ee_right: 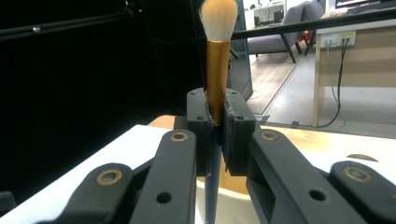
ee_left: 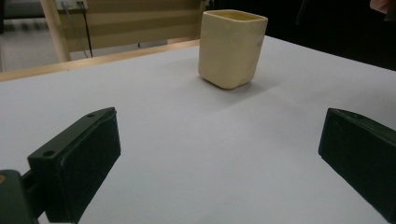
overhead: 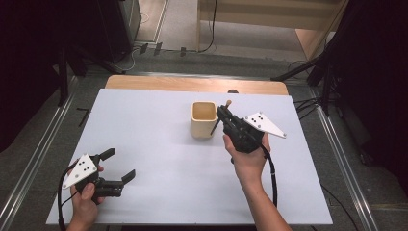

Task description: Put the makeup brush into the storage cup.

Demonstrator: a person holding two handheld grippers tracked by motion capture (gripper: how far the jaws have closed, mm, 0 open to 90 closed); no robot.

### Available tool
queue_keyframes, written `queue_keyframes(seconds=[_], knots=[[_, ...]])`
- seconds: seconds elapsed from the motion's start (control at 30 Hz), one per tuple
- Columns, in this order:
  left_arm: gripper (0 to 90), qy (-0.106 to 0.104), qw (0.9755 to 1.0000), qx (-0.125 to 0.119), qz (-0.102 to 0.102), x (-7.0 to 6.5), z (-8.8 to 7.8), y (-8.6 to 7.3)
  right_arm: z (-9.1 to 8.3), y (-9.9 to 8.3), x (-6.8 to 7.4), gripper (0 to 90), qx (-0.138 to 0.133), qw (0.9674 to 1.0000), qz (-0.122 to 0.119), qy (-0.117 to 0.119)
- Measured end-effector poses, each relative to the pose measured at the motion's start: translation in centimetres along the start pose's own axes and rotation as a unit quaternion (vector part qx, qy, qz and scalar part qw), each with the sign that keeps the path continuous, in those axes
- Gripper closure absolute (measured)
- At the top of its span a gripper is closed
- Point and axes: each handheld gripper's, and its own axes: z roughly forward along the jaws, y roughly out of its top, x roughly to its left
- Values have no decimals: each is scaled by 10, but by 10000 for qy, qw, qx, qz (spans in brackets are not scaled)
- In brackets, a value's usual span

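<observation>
A cream square cup (overhead: 204,119) stands upright on the white table, right of the middle; the left gripper view shows the cup (ee_left: 232,46) ahead. My right gripper (overhead: 222,114) is beside the cup's right rim, shut on a makeup brush (overhead: 228,103). In the right gripper view the brush (ee_right: 217,70) stands upright between the jaws of my right gripper (ee_right: 217,107), with pale bristles on top, a gold ferrule, and a dark handle running down toward the cup (ee_right: 229,207). My left gripper (overhead: 120,164) rests near the front left, open and holding nothing (ee_left: 219,149).
The white table top (overhead: 159,159) has a wooden strip (overhead: 192,84) along its far edge. Dark stands and cables (overhead: 308,103) lie on the floor at both sides. A pale wooden cabinet (overhead: 308,29) stands beyond the table.
</observation>
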Motion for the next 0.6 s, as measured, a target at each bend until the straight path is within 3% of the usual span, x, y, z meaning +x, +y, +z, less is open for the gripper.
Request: queue_keyframes(seconds=[0.6], knots=[[0,1,10000,-24,-19,0,-1,0,11,14,-4,846,-201,9997,-75,-100]])
